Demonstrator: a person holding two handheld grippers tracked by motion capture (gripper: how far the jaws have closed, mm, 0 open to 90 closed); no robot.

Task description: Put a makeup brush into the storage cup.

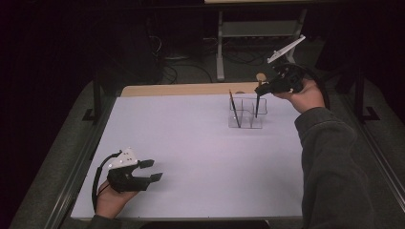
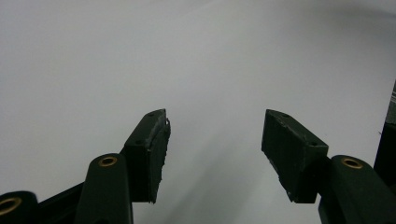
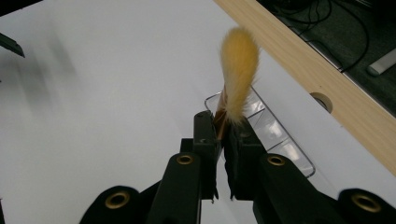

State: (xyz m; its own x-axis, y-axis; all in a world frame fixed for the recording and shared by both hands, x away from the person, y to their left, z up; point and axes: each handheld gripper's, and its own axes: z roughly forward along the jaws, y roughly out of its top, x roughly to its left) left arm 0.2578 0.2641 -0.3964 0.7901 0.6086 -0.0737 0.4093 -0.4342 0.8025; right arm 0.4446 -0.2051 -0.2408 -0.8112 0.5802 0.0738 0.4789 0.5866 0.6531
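**Right gripper holds a brush at the clear organizer; left gripper rests open**

Seen from above, a white table (image 1: 191, 157) fills the middle of the picture. At about 7 o'clock, near the front left corner, the person's left hand (image 1: 111, 200) lies palm up on the table, holding the left gripper (image 1: 152, 170). The gripper lies level and points toward 3 o'clock. Its jaws stand well apart with nothing between them; the left gripper view shows bare white table in the gap.

At about 1 o'clock, a clear plastic organizer (image 1: 248, 125) with several compartments stands near the far edge. A dark brush (image 1: 234, 109) leans in its left part.

Further right, the person's right arm, in a dark sleeve (image 1: 329, 162), reaches up from 5 o'clock. The right hand (image 1: 305, 98) holds the right gripper (image 1: 261, 88) above the organizer, pointing toward 9 o'clock. Its jaws are closed on a second brush (image 1: 258, 102) just below its tan bristles; the handle hangs down into a right-hand compartment.
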